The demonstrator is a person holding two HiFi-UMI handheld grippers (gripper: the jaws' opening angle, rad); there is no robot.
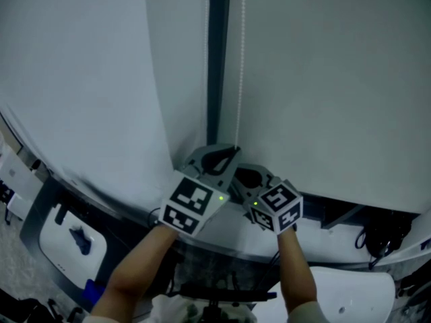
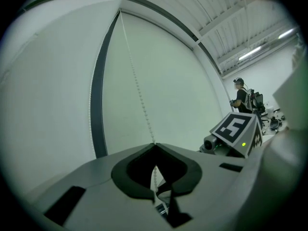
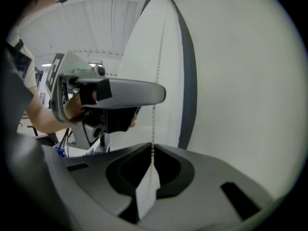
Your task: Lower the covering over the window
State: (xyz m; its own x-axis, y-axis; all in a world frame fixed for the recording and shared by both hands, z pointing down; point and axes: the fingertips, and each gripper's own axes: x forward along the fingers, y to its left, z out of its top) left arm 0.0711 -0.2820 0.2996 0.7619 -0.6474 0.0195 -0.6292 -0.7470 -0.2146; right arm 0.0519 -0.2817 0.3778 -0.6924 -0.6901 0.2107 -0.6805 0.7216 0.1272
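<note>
Head view: left gripper point(image 1: 217, 157) and right gripper point(image 1: 248, 177) sit close together, low centre, in front of a pale grey fabric roller blind point(image 1: 330, 79). A thin white bead chain point(image 1: 240, 73) hangs straight down beside a dark vertical frame strip point(image 1: 217, 59), reaching both grippers.

Left gripper view: fingers point(image 2: 91, 172) pinched together on the chain, which runs up from the tips across the blind.

Right gripper view: fingers point(image 3: 207, 165) likewise clamped on the same chain, just below the left gripper. A short length of chain spans the gap between them.
</note>
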